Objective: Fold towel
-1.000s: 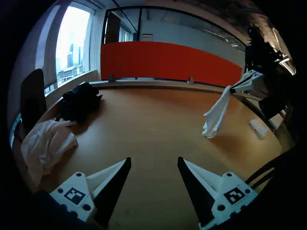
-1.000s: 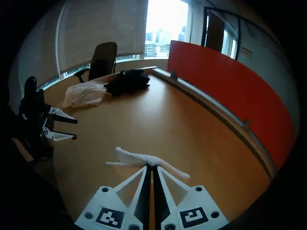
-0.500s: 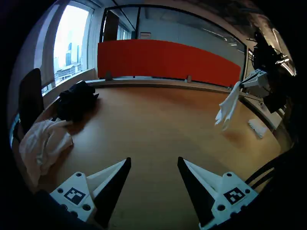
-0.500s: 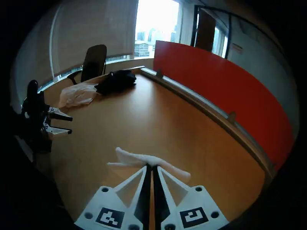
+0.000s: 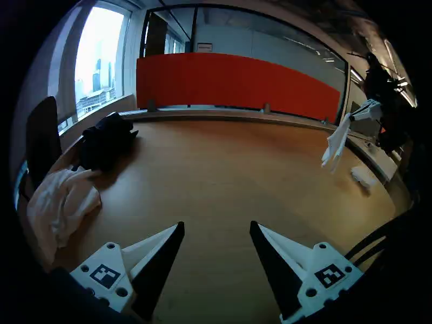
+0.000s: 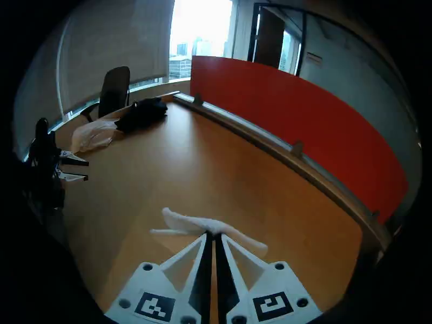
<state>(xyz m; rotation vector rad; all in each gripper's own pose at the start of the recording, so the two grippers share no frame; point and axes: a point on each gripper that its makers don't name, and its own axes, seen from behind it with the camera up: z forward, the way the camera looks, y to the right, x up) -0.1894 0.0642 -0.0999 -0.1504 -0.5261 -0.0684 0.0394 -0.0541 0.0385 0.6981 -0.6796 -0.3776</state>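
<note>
right claw (image 6: 215, 236): clenched on the towel (image 6: 208, 223) — fingers pinched tight, held up above the table (image 5: 216, 162)
towel: white, dangling limp off those tips
left claw (image 5: 216, 224): mine too, fingers spread wide, nothing in them — low over the near edge
further out: white cloth heap (image 5: 62, 202), black bundle (image 5: 105, 140) beside it

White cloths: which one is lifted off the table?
The towel hanging from the shut right gripper. The crumpled cloth near the chair and the small cloth at the right edge both lie on the tabletop.
</note>
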